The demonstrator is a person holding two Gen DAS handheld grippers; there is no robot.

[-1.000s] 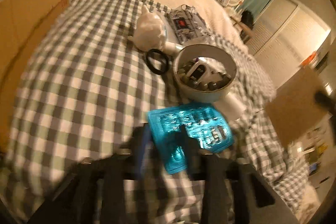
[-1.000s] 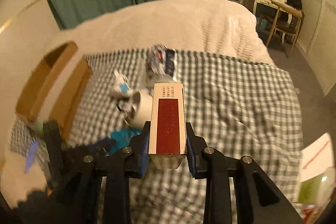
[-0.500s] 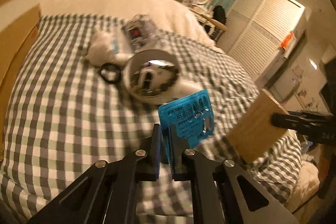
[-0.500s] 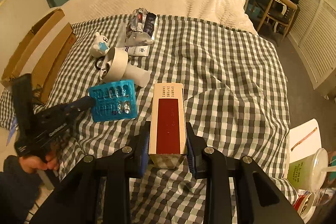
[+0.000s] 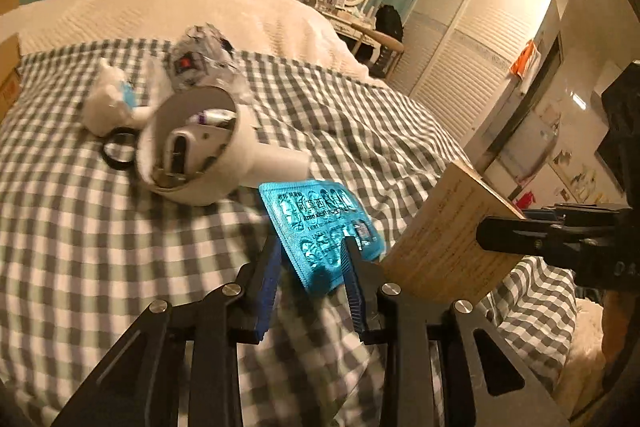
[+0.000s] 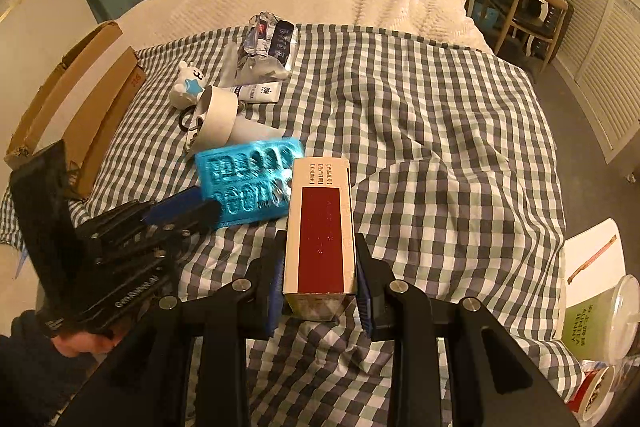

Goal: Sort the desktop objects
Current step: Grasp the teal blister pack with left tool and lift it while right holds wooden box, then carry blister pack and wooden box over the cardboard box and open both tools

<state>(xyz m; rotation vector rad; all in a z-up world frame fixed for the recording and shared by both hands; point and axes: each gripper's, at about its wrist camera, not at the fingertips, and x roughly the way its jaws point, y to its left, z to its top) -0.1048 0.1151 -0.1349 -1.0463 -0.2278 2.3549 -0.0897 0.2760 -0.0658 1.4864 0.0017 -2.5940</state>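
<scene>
A blue blister pack (image 5: 320,223) lies tilted between the jaws of my left gripper (image 5: 310,247). Those jaws are opening, and the pads stand clear of the pack's faces. In the right wrist view the pack (image 6: 248,183) sits at the tips of the left gripper (image 6: 192,205), close beside the box. My right gripper (image 6: 318,241) is shut on a cream box with a dark red panel (image 6: 320,219), held over the checked blanket (image 6: 440,147). The same box (image 5: 440,239) shows at the right of the left wrist view.
A white cup (image 5: 188,155) holding small items lies tipped on the blanket. Behind it are a white plush toy (image 5: 108,99), a black ring (image 5: 118,151) and foil packets (image 5: 200,59). A cardboard box (image 6: 80,99) stands at the left edge, a white stool (image 6: 592,255) with cups at the right.
The left gripper closed on the blister pack and lifted it, then carried it right toward the box, where its jaws have come apart. The right gripper sank a little with the box.
</scene>
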